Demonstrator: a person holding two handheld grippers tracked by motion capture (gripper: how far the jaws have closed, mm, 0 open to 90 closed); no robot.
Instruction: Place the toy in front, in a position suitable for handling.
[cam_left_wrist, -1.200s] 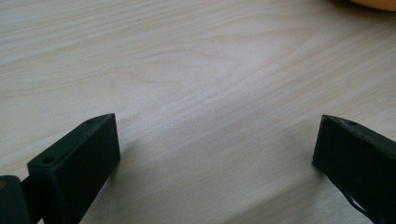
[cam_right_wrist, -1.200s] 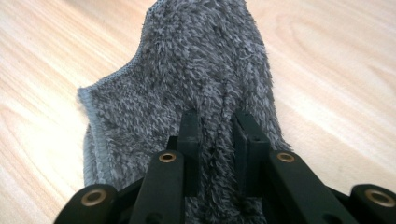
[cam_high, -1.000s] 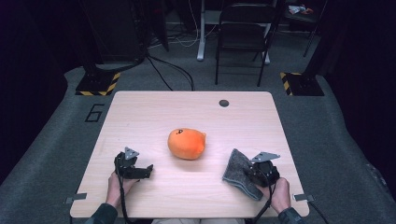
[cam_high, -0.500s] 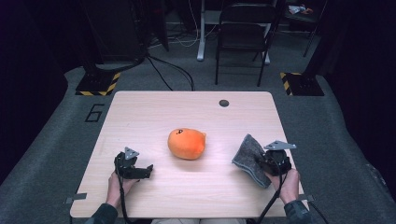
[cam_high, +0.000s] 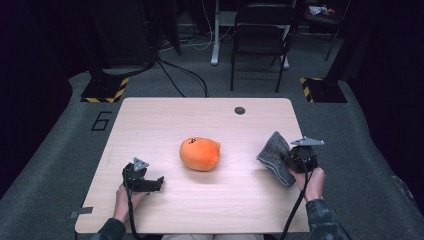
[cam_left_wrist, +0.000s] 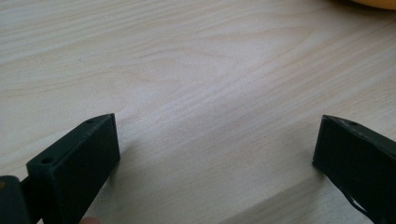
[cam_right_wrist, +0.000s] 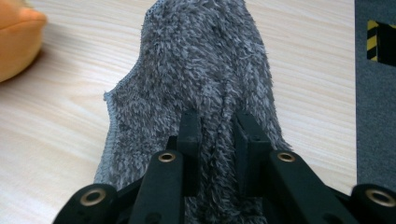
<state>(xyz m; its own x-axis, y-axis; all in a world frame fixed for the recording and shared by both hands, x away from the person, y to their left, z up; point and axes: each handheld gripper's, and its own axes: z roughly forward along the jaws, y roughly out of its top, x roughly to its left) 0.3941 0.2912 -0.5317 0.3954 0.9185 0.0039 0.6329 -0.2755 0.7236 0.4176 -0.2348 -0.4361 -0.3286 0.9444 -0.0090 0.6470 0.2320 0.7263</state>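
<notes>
At the high view's right edge, the right gripper (cam_high: 290, 162) clamps a fuzzy grey microfibre cloth (cam_high: 274, 155) lifted over the desk (cam_high: 165, 115); the round orange plush toy (cam_high: 200, 153) lies leftward, at centre.

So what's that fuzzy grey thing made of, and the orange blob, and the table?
The grey cloth looks like shaggy microfibre with a stitched edge. The orange toy seems soft plush, matte and rounded. The table shows pale wood grain, smooth, maybe laminate.
</notes>
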